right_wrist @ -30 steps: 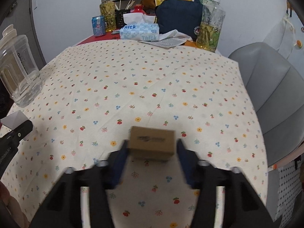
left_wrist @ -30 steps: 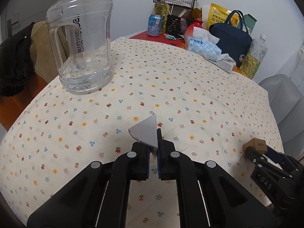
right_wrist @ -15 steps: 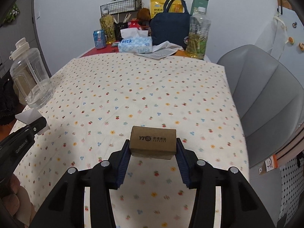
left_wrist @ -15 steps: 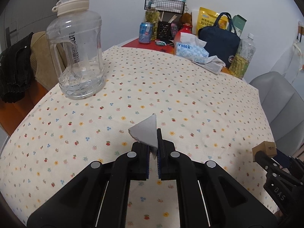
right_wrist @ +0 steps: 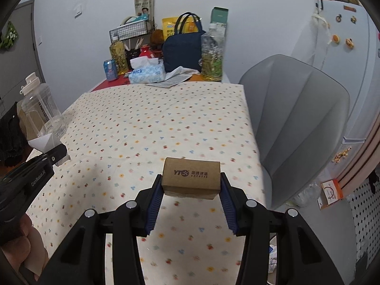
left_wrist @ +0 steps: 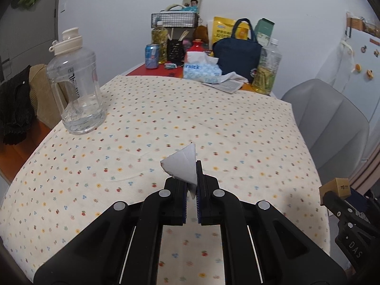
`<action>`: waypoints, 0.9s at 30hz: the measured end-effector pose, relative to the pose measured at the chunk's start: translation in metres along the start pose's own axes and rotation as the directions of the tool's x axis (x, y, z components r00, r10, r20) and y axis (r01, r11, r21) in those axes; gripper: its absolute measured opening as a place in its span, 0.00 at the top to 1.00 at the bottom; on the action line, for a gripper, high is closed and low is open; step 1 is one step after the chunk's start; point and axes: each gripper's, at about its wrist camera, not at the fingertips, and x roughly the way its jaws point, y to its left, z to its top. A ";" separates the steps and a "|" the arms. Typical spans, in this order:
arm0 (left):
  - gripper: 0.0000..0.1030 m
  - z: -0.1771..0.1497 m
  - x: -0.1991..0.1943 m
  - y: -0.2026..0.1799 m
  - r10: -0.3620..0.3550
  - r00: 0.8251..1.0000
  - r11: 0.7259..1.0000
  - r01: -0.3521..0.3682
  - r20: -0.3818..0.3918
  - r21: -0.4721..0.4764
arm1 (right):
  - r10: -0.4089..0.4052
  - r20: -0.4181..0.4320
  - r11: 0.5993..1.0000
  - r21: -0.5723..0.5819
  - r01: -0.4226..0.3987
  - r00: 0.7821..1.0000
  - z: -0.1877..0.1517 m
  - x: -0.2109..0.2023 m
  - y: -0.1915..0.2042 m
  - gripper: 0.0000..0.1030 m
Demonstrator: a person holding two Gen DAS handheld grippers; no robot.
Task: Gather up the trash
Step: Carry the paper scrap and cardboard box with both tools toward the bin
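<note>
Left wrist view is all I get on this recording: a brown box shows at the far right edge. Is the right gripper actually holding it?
Observer: Yes, the right gripper is shut on the small brown cardboard box, clear of the flowered tablecloth.
Operator: Any print on it?
Observer: Its front reads YTO EXPRESS.
Operator: What lies right of the table?
Observer: An orange and white carton sits low beyond the grey chair.
</note>
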 end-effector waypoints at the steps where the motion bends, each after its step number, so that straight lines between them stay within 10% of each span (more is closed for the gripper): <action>1: 0.94 -0.001 -0.004 -0.007 -0.006 1.000 1.000 0.006 0.004 0.011 | -0.004 0.005 1.000 0.007 0.004 1.000 -0.002 -0.004 -0.005 0.56; 27: 0.94 -0.050 -0.039 -0.221 -0.208 0.977 0.918 0.209 -0.039 0.337 | -0.182 0.011 0.941 0.291 0.171 0.983 -0.067 -0.056 -0.191 0.56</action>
